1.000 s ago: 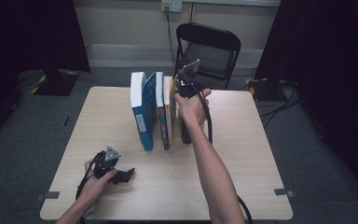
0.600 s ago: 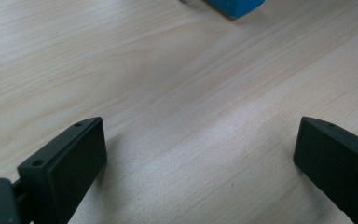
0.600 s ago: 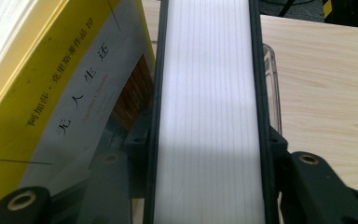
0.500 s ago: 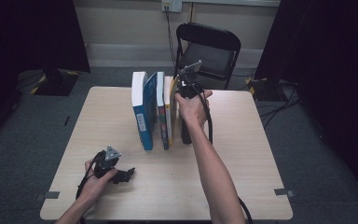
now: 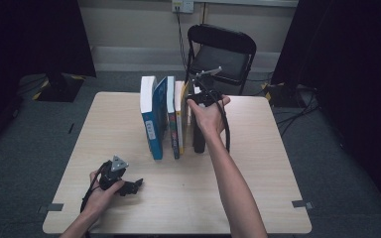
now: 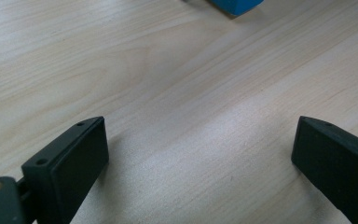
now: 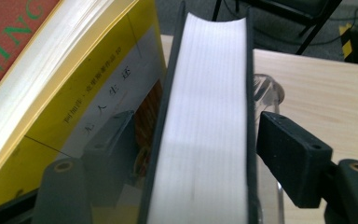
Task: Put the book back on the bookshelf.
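Note:
Several books stand upright in a row mid-table: a blue one, a thin one, a yellow one and a dark-covered one. My right gripper reaches down over the top of the dark book. Its jaws have just been opening and now straddle that book, one on each side, pads off the covers. The left jaw sits between it and the yellow book. My left gripper rests on the table near the front left, open over bare wood.
A clear plastic piece stands against the dark book's far side. A black chair stands behind the wooden table. The blue book's corner lies ahead of the left gripper. A red-covered book leans beyond the yellow one.

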